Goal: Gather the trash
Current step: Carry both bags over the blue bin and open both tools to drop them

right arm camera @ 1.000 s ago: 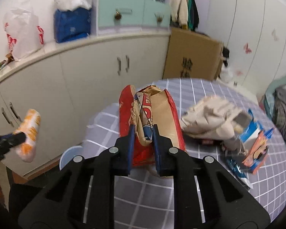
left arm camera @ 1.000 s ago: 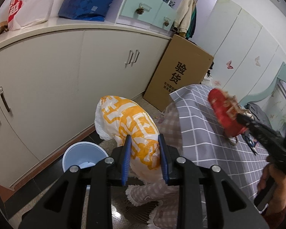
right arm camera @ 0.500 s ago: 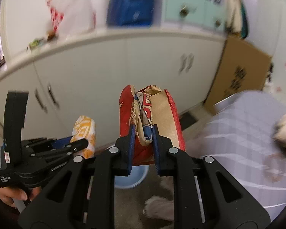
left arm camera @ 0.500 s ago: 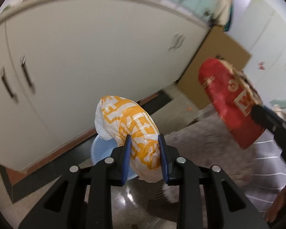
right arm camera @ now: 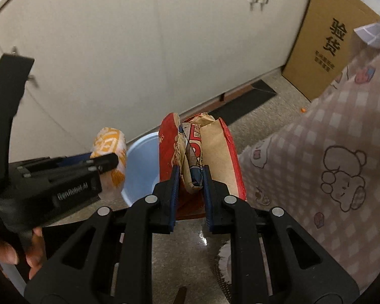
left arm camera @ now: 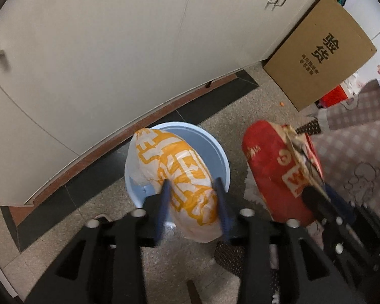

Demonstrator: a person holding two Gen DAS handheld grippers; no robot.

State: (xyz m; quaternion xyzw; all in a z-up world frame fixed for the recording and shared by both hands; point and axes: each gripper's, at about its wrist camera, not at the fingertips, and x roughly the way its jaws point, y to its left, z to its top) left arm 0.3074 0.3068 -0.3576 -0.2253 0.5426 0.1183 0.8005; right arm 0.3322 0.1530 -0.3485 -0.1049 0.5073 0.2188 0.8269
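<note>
Both claws have dropped over the blue bin [left arm camera: 221, 157]: the left claw [left arm camera: 192, 205] is opening around the orange-and-white bag [left arm camera: 179, 177], while the right claw [right arm camera: 190, 190] pinches the red bag [right arm camera: 215, 152].

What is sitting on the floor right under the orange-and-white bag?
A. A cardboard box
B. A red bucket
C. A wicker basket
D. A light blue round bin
D. In the left wrist view the orange-and-white bag hangs directly above a light blue round bin that stands on the floor by the white cabinets; the cardboard box leans further off to the side.
</note>
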